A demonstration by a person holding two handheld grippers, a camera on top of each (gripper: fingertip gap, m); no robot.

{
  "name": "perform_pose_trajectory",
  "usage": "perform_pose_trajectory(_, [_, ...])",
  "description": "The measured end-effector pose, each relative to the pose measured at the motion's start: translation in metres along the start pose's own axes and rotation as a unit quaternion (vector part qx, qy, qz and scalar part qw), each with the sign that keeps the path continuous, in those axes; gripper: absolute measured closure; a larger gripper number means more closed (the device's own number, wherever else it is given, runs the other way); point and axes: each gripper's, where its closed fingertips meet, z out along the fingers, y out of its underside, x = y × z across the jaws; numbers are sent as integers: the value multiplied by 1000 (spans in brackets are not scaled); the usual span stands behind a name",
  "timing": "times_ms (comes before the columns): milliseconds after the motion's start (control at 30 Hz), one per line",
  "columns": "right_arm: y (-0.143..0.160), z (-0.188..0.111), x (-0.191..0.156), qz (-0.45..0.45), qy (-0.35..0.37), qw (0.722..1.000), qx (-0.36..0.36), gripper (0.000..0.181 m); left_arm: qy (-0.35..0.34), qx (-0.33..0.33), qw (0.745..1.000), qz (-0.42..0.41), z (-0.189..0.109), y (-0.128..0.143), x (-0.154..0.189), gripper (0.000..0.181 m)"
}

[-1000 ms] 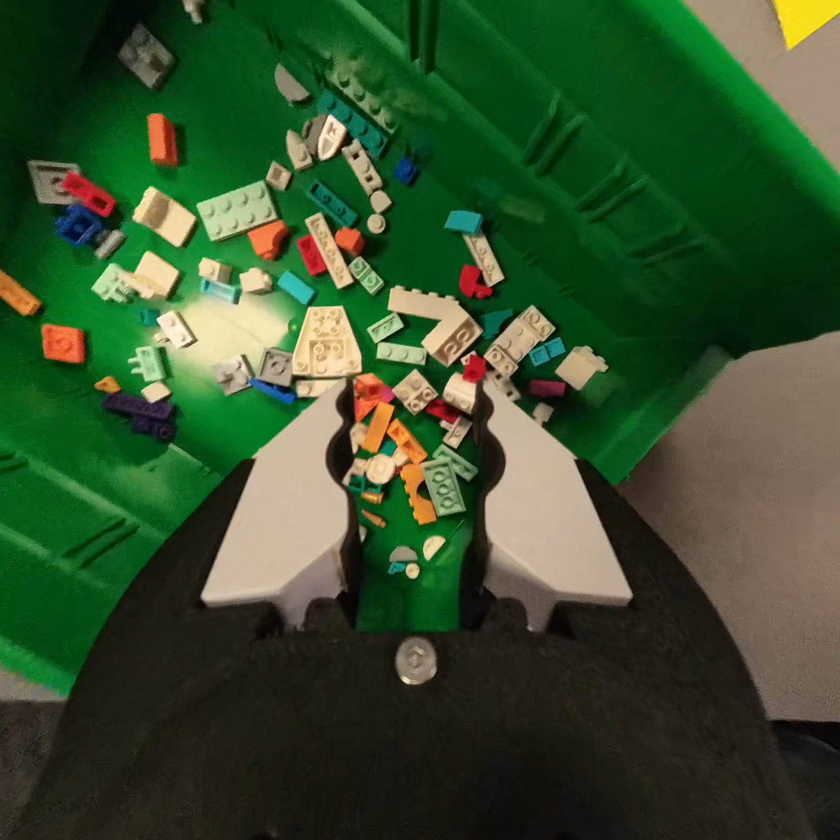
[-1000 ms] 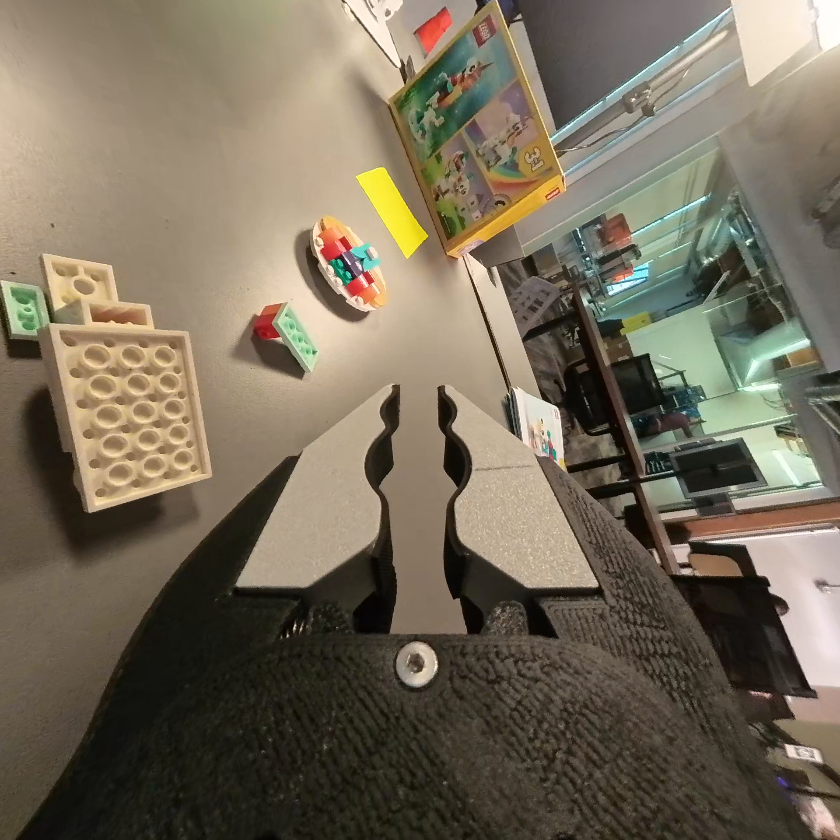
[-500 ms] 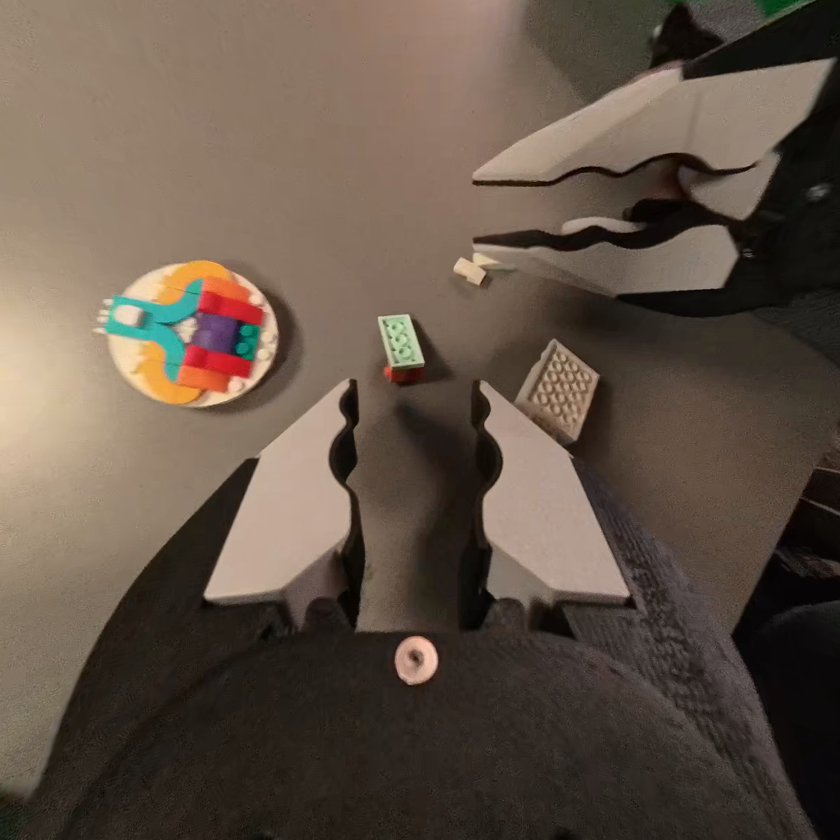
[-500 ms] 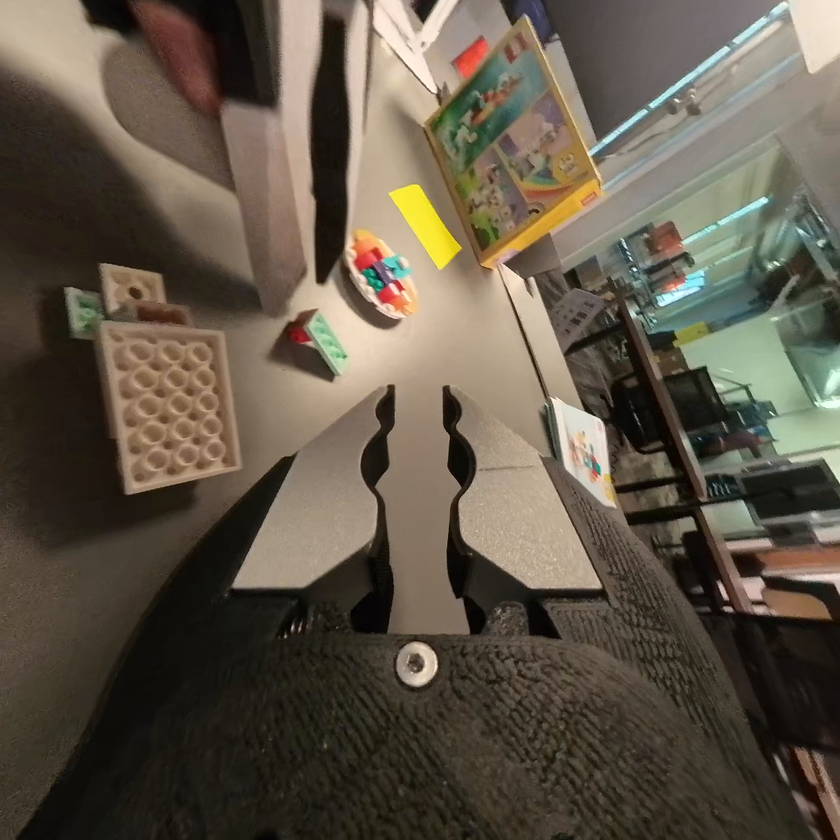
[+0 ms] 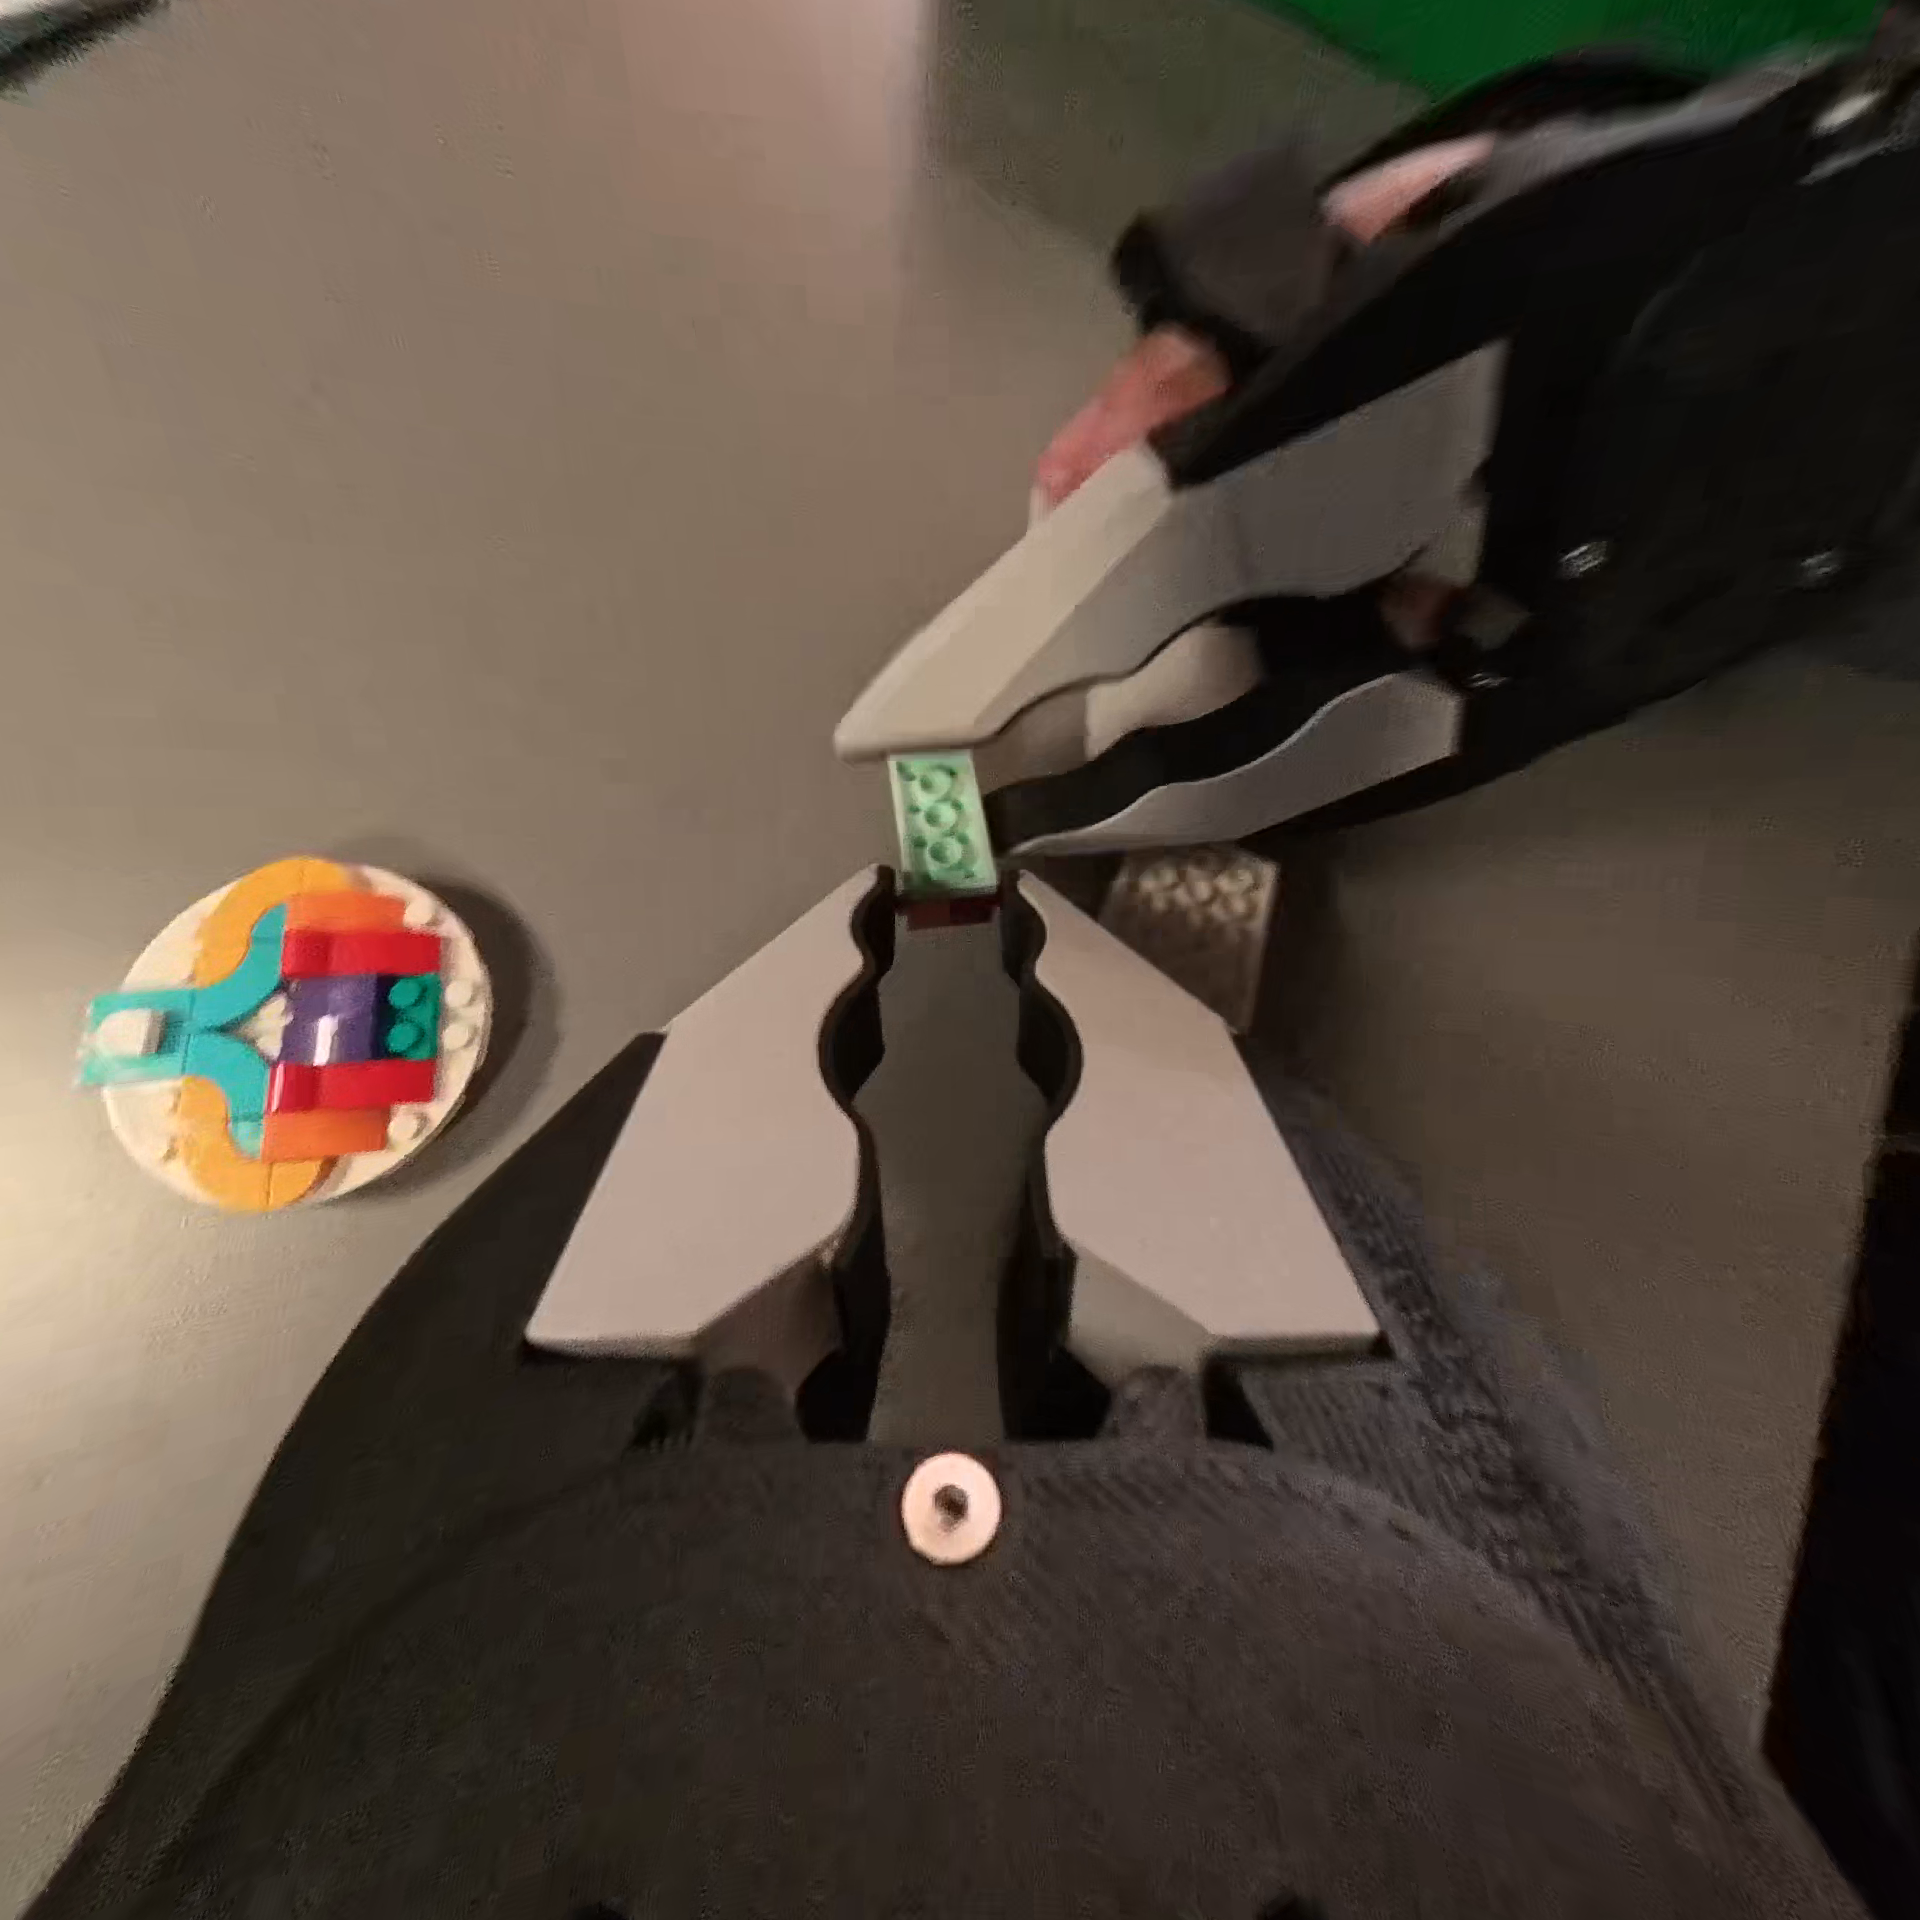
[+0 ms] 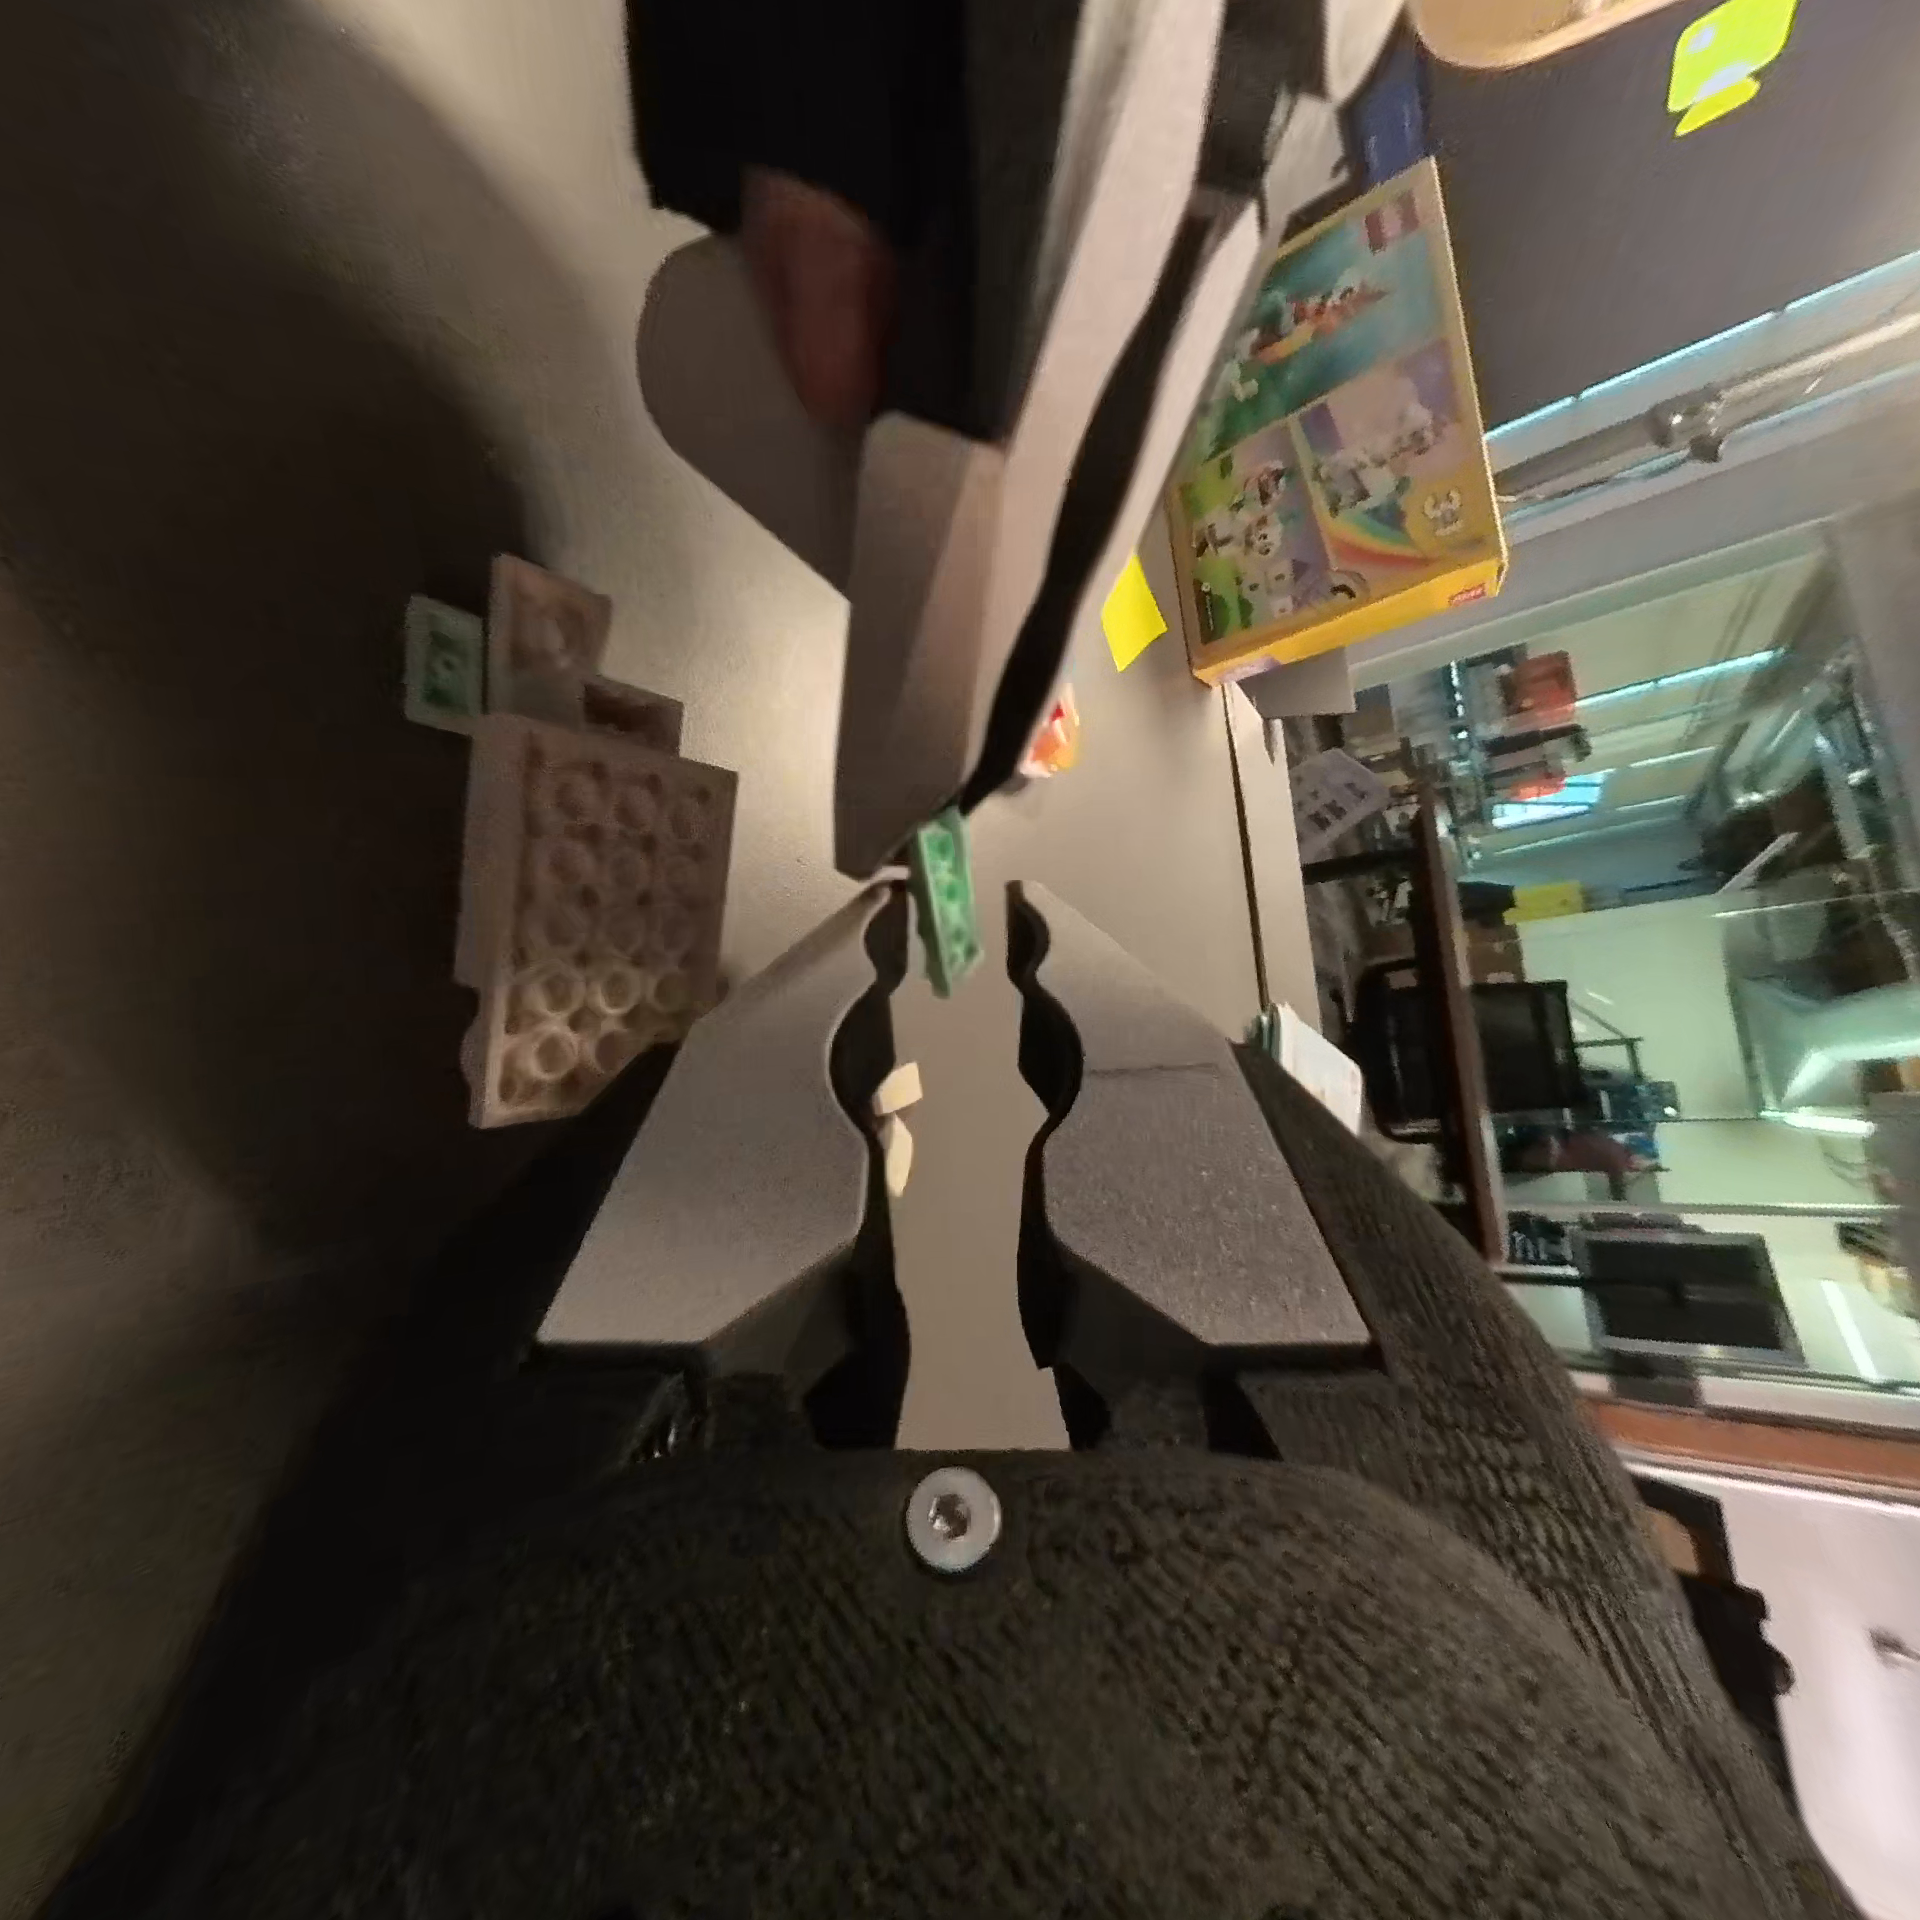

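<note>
mint green plate (image 5: 940, 829) on its red brick (image 5: 948, 914): both grippers are now closing in on it.

i'm bringing the left gripper (image 5: 945, 894) from the bin to the grey table (image 5: 520, 416), jaws part open, tips bracketing the brick; whether they're gripping, i cannot tell. right gripper (image 6: 940, 902) is arriving too, gapped, plate between its tips, untouched.

Left gripper (image 5: 945, 894): low over table, fingers parted, tips flanking small brick. Right gripper (image 6: 945, 899): fingers parted, tips meeting left gripper's tips crosswise. Person's hand (image 5: 1226, 312) wraps right gripper's handle.
</note>
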Motion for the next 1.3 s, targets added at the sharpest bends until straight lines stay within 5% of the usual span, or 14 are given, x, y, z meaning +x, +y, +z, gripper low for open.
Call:
perform_pose_trajectory(133, [-5, -7, 16, 14, 41, 999, 8, 180, 39, 80, 996, -23, -10, -23, 10, 159])
perform_pose_trajectory(233, [-11, -16, 34, 104, 62, 992, 42, 180, 26, 150, 988, -32, -21, -42, 8, 139])
perform_pose_trajectory(367, [-14, -23, 46, 151, 81, 983, 64, 181, 8, 204, 979, -15, -31, -56, 11, 149])
perform_pose_trajectory(733, [-11, -29, 58, 55, 161, 985, 12, 180, 43, 271, 957, -97, -31, -72, 15, 162])
perform_pose_trajectory(1100, [-15, -26, 56, 144, 132, 980, 40, 179, 33, 251, 962, -100, -34, -67, 14, 162])
perform_pose_trajectory(1200, [34, -56, 105, 247, 240, 939, 7, 180, -28, 206, 974, -90, -31, -44, -3, 162])
perform_pose_trajectory(1300, [69, -82, 123, 381, 246, 890, 53, 180, -15, 223, 965, -135, -46, -22, -9, 163])
